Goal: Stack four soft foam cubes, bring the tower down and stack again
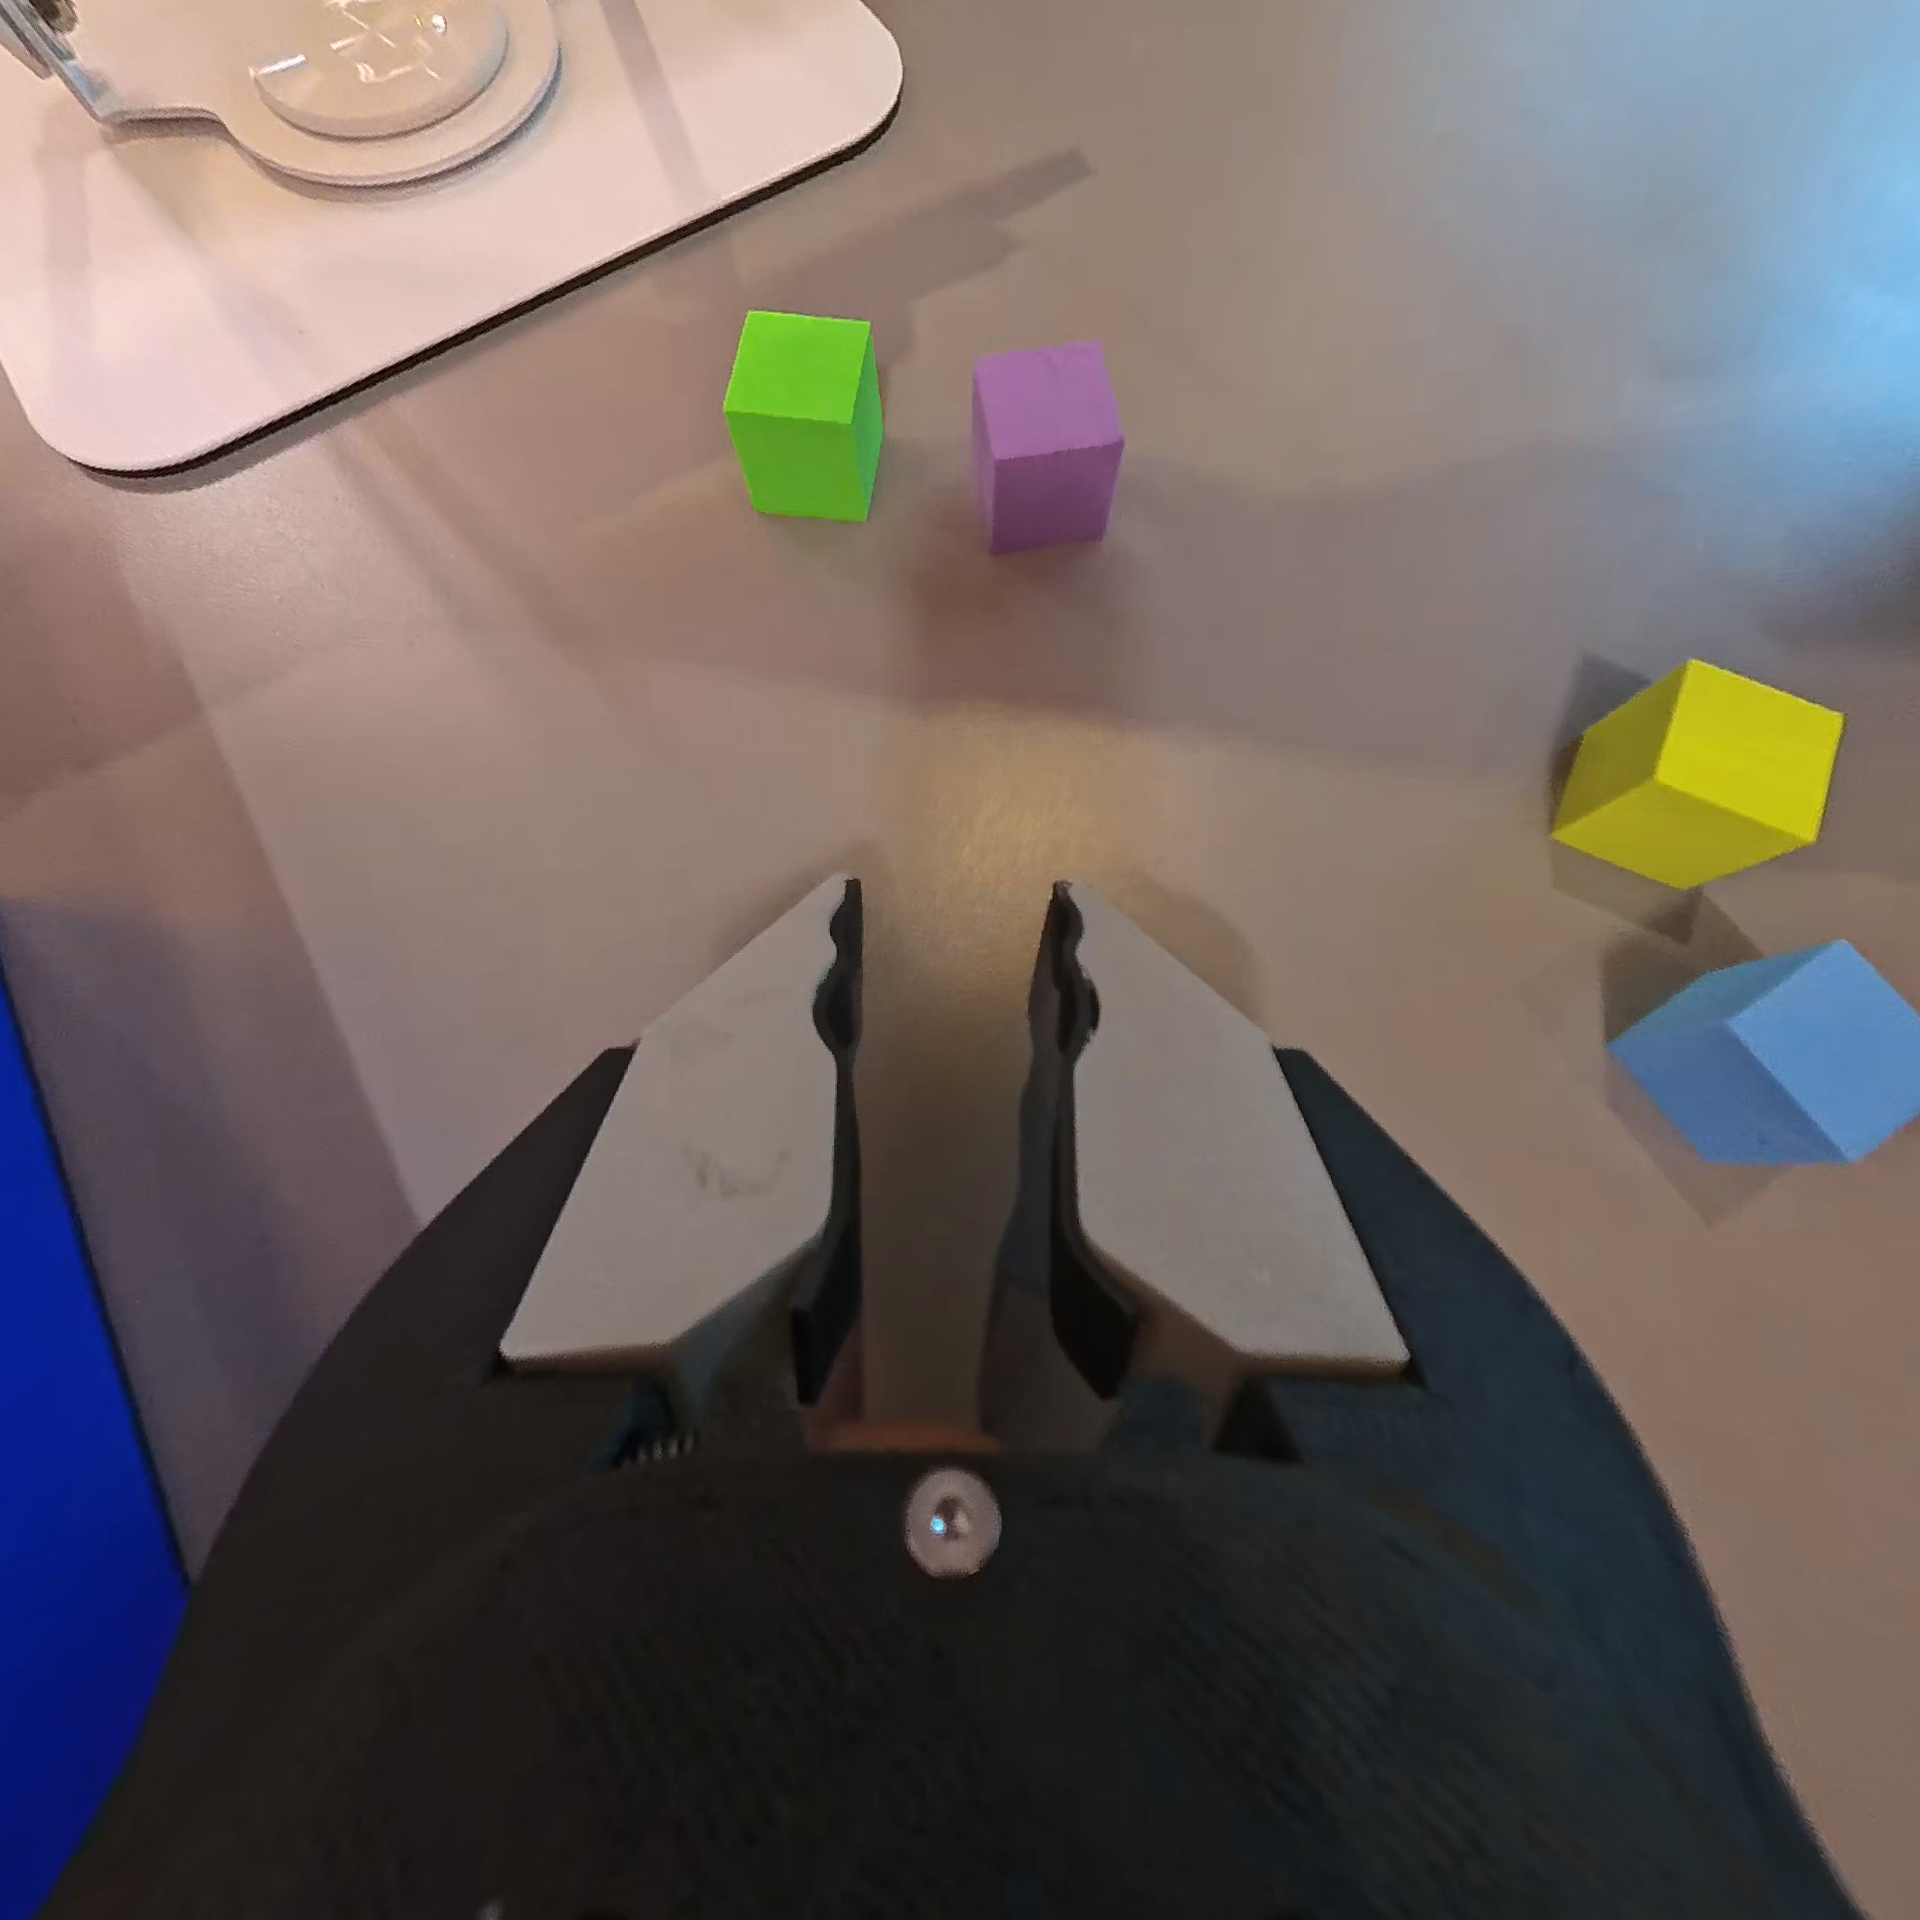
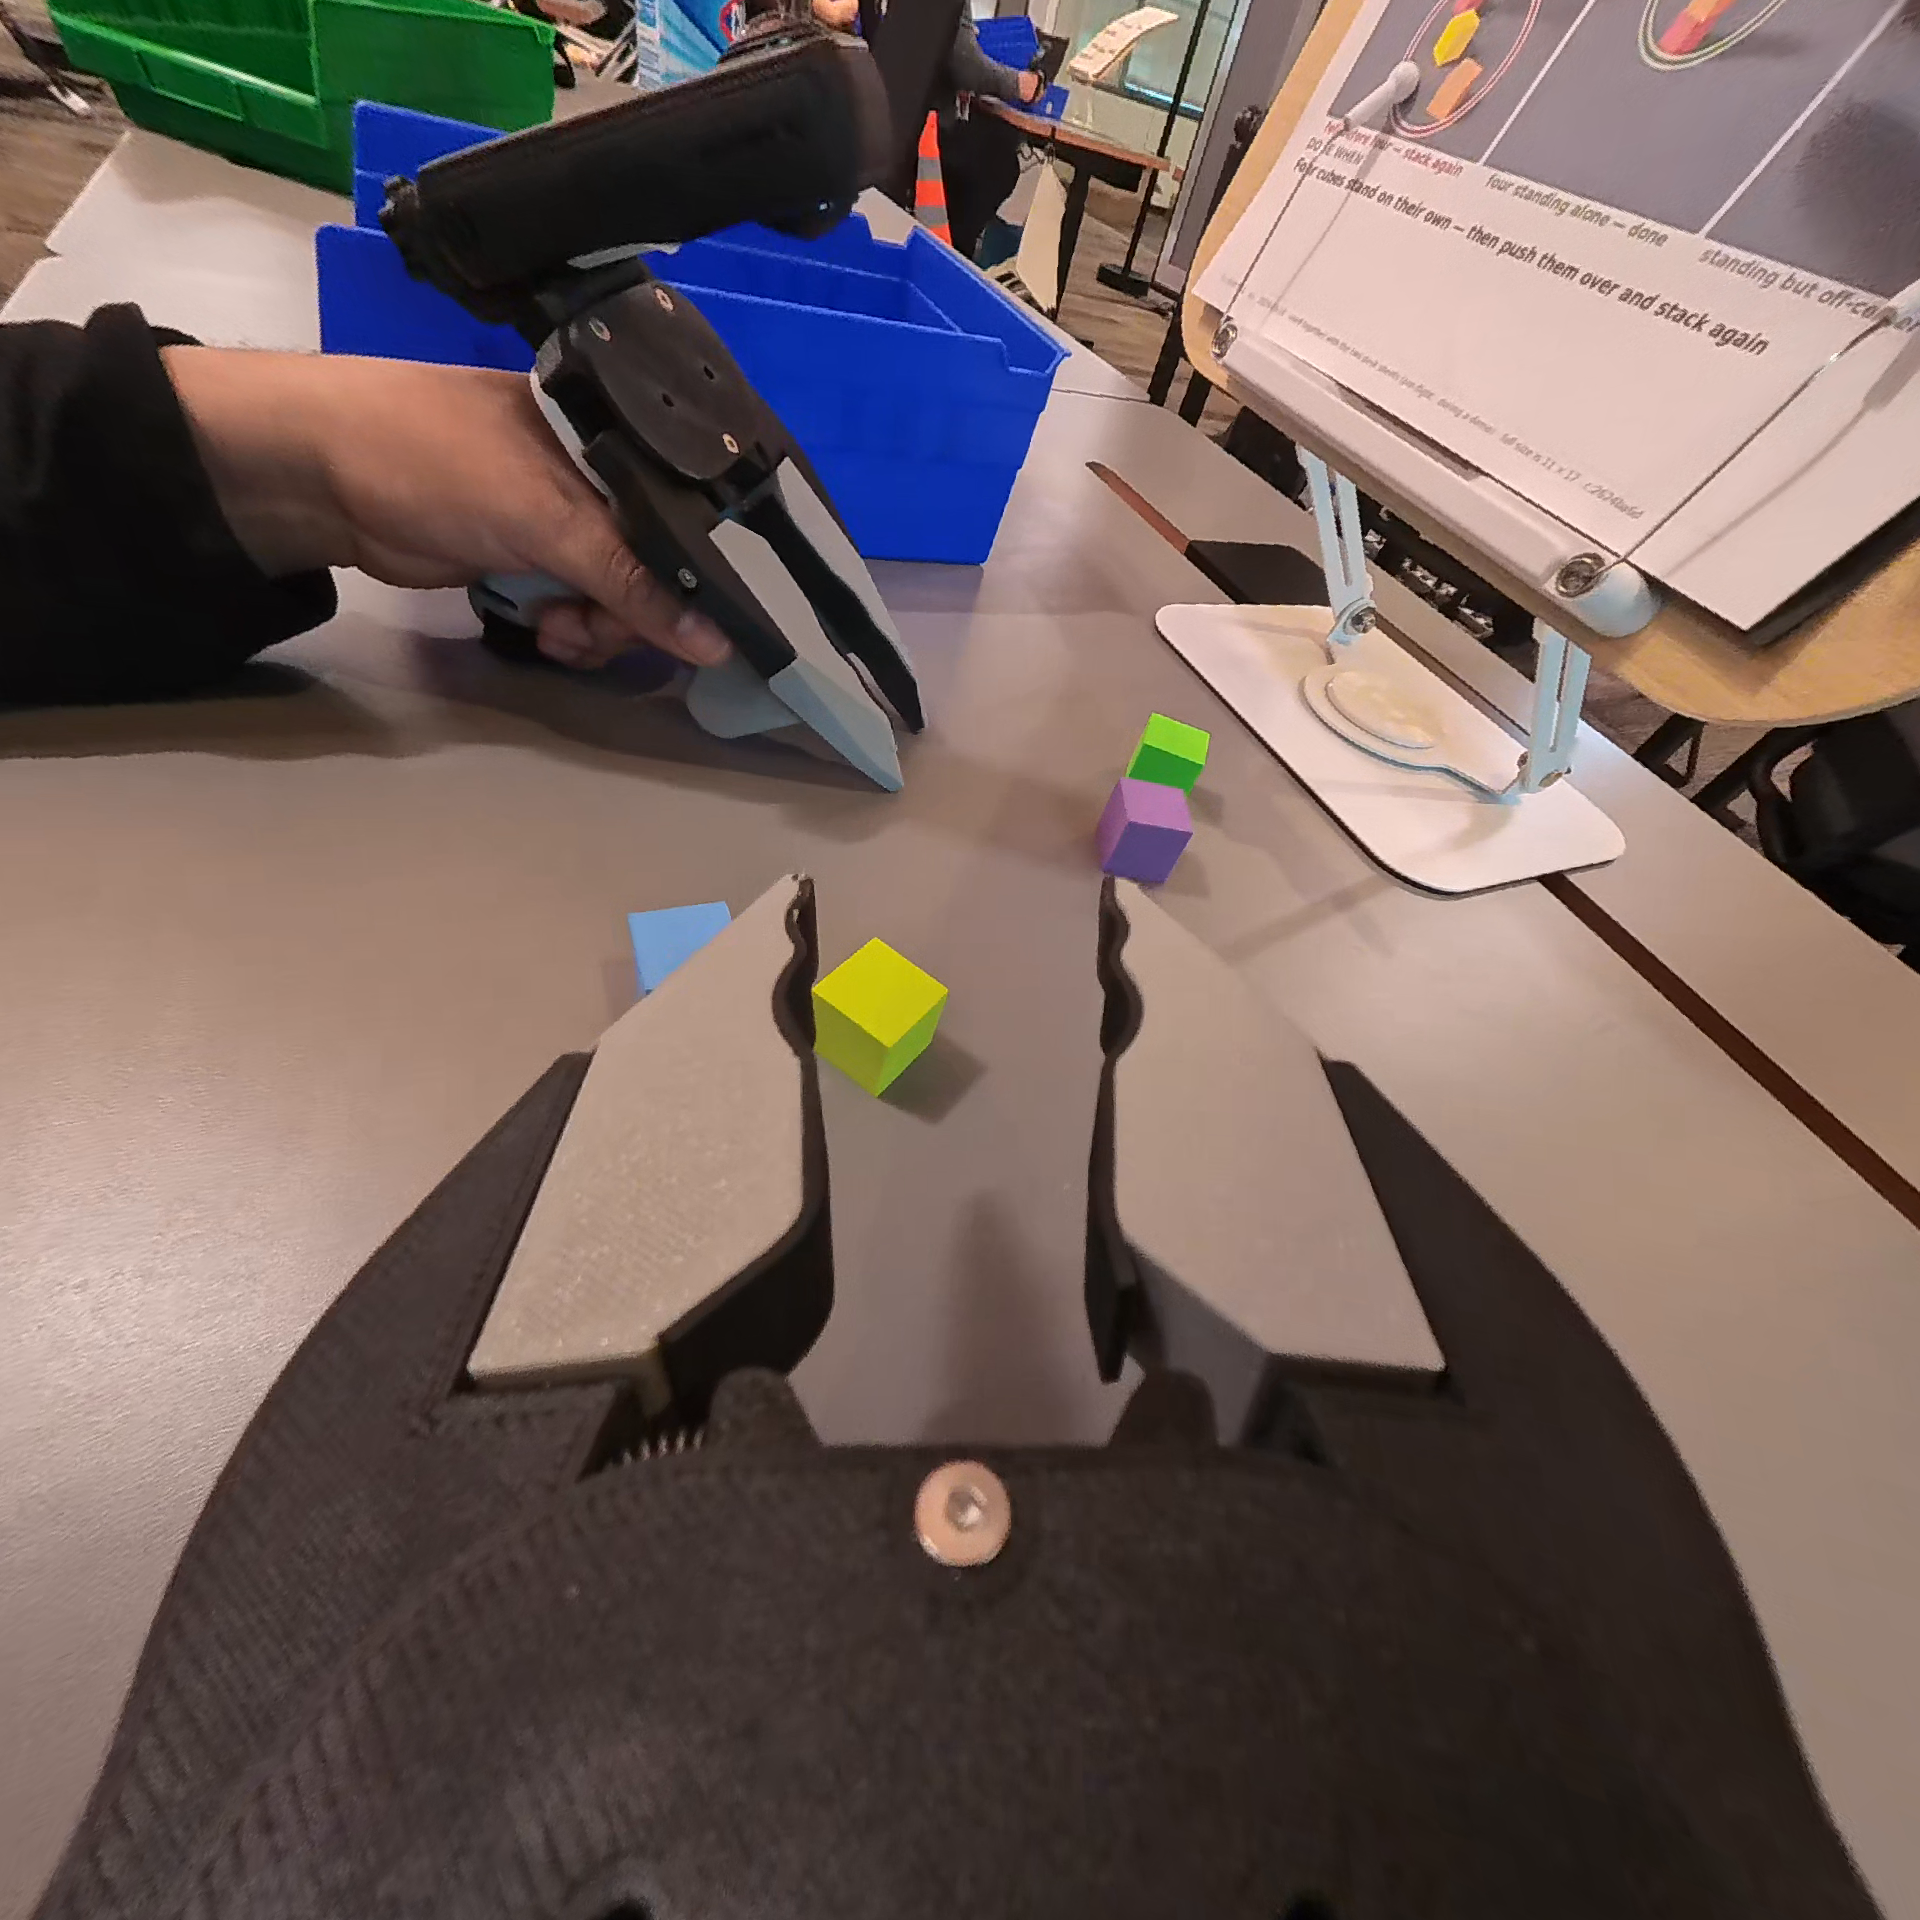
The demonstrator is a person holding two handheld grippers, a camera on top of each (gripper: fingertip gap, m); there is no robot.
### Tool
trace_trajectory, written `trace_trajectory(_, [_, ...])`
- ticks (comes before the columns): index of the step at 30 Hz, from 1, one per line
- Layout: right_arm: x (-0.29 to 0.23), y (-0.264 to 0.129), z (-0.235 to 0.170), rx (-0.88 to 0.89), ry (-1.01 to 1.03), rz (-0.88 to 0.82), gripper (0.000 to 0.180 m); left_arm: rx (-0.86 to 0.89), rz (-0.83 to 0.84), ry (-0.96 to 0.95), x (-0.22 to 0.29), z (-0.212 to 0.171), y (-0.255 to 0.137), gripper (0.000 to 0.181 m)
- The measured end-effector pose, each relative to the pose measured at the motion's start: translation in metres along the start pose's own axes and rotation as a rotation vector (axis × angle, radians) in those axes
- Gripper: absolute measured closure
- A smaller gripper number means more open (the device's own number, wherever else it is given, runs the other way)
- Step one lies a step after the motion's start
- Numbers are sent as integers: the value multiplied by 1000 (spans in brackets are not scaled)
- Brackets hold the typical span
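Observation:
Four foam cubes lie apart on the grey table. In the left wrist view a green cube and a purple cube stand side by side ahead, a yellow cube and a light blue cube at the right. My left gripper is open and empty, low over the table. In the right wrist view my right gripper is open and empty; the yellow cube sits just ahead, between its fingers near the left one. The blue cube is partly hidden behind that finger. The purple cube and green cube stand farther right. The left gripper shows at the left, held by a hand.
A white stand base lies at the far left of the left wrist view; in the right wrist view this stand carries a tilted instruction board. A blue bin and a green bin stand behind the left gripper. Tip to tip, the grippers are about 15 cm apart.

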State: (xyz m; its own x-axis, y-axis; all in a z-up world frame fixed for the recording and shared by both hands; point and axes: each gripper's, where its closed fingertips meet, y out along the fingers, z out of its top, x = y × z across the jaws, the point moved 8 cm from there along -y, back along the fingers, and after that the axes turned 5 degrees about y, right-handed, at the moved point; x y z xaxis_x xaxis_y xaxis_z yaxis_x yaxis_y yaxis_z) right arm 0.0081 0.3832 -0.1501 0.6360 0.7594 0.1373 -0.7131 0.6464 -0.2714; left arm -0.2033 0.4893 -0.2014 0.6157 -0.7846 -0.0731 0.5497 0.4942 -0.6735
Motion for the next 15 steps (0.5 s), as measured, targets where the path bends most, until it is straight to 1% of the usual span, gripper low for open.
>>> trace_trajectory(15, [2,0,0,10,24,4,129,1,-7,6,2,1,0,149])
